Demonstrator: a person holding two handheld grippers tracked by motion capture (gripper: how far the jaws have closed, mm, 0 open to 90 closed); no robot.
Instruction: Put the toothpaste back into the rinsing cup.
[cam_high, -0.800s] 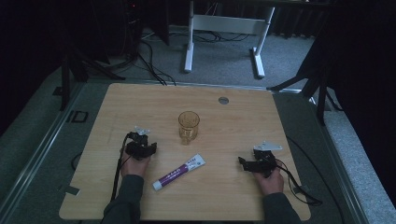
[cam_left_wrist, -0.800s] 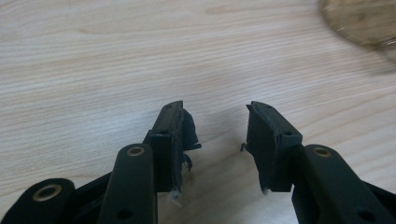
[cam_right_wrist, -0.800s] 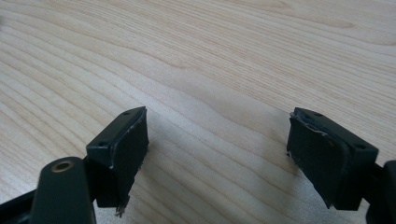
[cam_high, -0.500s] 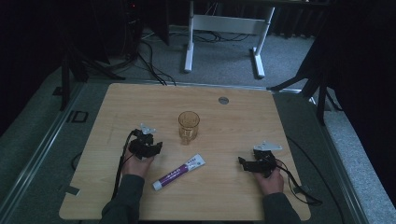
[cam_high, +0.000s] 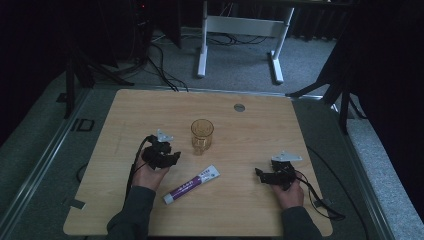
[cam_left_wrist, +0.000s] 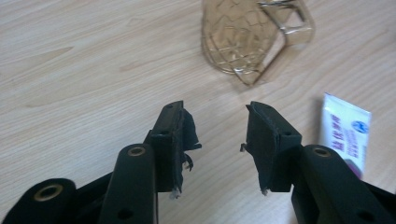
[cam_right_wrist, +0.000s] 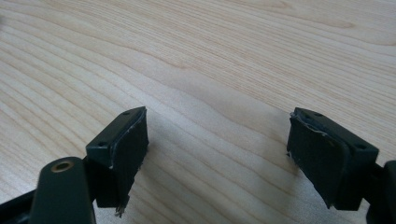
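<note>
The left gripper (cam_left_wrist: 219, 140) has its jaws apart with nothing but bare wood between them, aimed at the amber cup (cam_left_wrist: 247, 37) that stands just ahead, with the toothpaste tube (cam_left_wrist: 345, 135) lying off to one side. To take the cup well, I would judge it best to ease forward with the jaws kept wide enough to straddle the faceted wall, stay clear of the handle, and close only once both pads sit on the glass. The right gripper (cam_right_wrist: 219, 158) rests low over the surface (cam_right_wrist: 196, 56), jaws wide apart and empty. Seen from above, the cup (cam_high: 202, 135) stands near the middle, the tube (cam_high: 191, 184) lies nearer the person, between the two hands. Compared with the earlier high view, the left gripper (cam_high: 161, 152) has shifted closer to the cup, while the right gripper (cam_high: 277, 175), cup and tube sit where they were.
</note>
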